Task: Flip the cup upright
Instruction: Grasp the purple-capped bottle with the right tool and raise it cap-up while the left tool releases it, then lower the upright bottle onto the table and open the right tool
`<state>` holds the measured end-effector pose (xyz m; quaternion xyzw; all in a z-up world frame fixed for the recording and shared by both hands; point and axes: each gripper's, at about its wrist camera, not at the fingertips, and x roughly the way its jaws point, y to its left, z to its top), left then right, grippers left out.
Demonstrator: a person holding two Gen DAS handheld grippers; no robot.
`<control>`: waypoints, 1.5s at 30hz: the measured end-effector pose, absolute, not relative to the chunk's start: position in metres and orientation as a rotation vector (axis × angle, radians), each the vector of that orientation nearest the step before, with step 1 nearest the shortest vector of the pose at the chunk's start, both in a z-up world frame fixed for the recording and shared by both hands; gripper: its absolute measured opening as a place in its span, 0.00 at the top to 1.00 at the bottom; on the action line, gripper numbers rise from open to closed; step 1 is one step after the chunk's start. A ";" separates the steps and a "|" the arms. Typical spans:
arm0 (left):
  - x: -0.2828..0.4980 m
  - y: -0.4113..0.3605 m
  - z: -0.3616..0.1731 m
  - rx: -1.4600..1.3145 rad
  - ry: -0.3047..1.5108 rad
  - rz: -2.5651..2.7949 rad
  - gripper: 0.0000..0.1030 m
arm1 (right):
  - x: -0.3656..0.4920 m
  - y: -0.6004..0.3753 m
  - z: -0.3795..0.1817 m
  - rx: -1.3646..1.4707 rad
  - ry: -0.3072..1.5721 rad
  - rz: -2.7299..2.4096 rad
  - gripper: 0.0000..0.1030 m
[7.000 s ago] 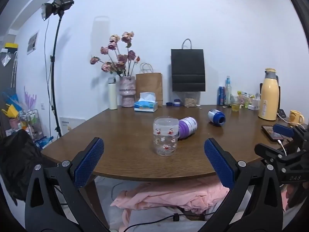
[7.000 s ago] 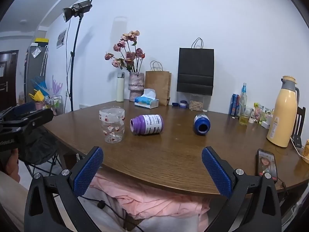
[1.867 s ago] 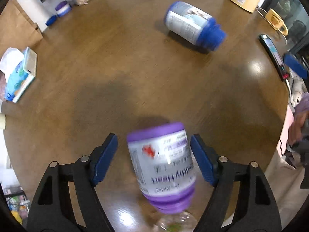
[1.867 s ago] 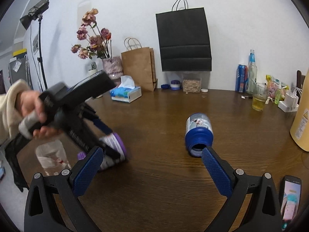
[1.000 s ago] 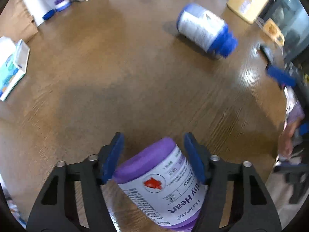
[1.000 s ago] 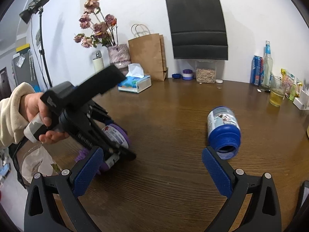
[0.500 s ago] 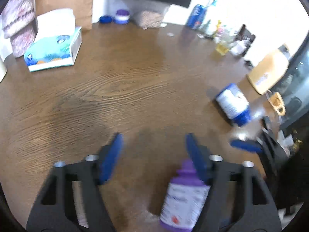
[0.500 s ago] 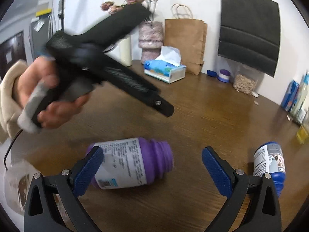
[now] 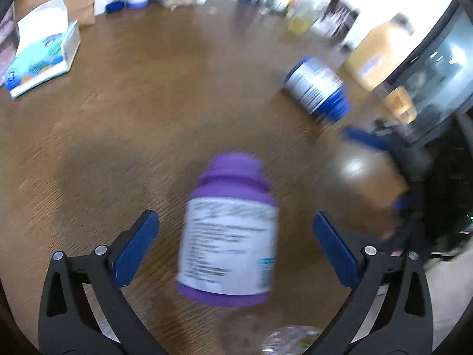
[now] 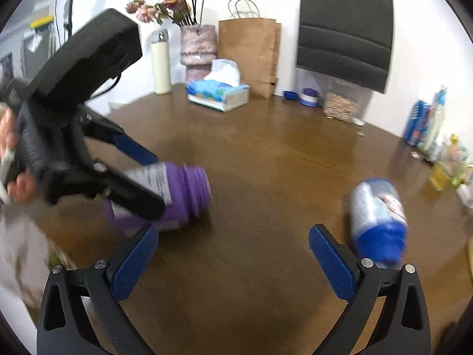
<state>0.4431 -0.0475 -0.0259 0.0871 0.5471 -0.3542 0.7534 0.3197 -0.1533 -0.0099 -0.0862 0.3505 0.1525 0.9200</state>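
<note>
Left gripper (image 9: 233,247), seen from its own wrist camera, stands wide open with both blue pads clear of the purple bottle (image 9: 229,230). That bottle lies on its side between the pads, touching neither, neck pointing away from the camera. Its white label carries dense print, too blurred to read. The wooden table (image 9: 118,124) is dark brown with visible grain and a bright glare patch at the right. A blue bottle (image 9: 317,91) lies on its side farther off to the right, label illegible. A tissue box (image 9: 41,59) sits at the far left, a yellow flask (image 9: 375,56) at the far right. A clear item at the bottom edge is too cropped to identify.

Right gripper (image 10: 232,261), from its own wrist camera, is also wide open and holds nothing; it hovers over bare table (image 10: 266,159). The left gripper (image 10: 130,171) appears at the left, held by a hand (image 10: 9,162), its fingers straddling the purple bottle (image 10: 177,192). The blue bottle (image 10: 378,224) lies just beside the right pad. Against the white wall stand a black paper bag (image 10: 344,32), a brown paper bag (image 10: 251,56), a vase of dried flowers (image 10: 196,50), a white flask (image 10: 161,65) and the tissue box (image 10: 218,94). No writing is legible.
</note>
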 end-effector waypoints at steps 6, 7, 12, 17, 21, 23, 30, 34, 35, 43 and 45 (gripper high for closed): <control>0.439 -0.069 -0.040 0.429 1.153 -0.660 0.42 | 0.302 -0.185 -0.011 -0.134 0.715 0.245 0.00; 0.440 -0.069 -0.034 0.397 1.142 -0.670 0.42 | 0.301 -0.191 -0.009 -0.115 0.709 0.241 0.00; 0.429 -0.077 0.013 0.355 0.956 -0.628 0.42 | 0.304 -0.213 0.013 0.004 0.647 0.268 0.00; 0.395 -0.089 0.067 0.361 0.734 -0.600 0.42 | 0.314 -0.230 0.059 0.206 0.529 0.419 0.00; 0.363 -0.100 0.084 0.432 0.607 -0.632 0.41 | 0.329 -0.233 0.084 0.370 0.508 0.589 0.00; 0.354 -0.103 0.086 0.441 0.594 -0.665 0.41 | 0.336 -0.229 0.089 0.433 0.514 0.687 0.00; 0.342 -0.113 0.095 0.457 0.576 -0.654 0.41 | 0.366 -0.211 0.071 0.631 0.612 0.913 0.26; 0.353 -0.108 0.091 0.388 0.651 -0.627 0.41 | 0.368 -0.207 0.072 0.657 0.621 0.903 0.31; 0.352 -0.108 0.090 0.372 0.680 -0.621 0.37 | 0.363 -0.203 0.074 0.618 0.623 0.883 0.31; 0.321 -0.095 0.064 0.170 0.805 -0.705 0.01 | 0.327 -0.196 0.087 0.270 0.548 0.649 0.31; 0.316 -0.094 0.058 0.172 0.770 -0.698 0.00 | 0.326 -0.196 0.086 0.269 0.544 0.658 0.31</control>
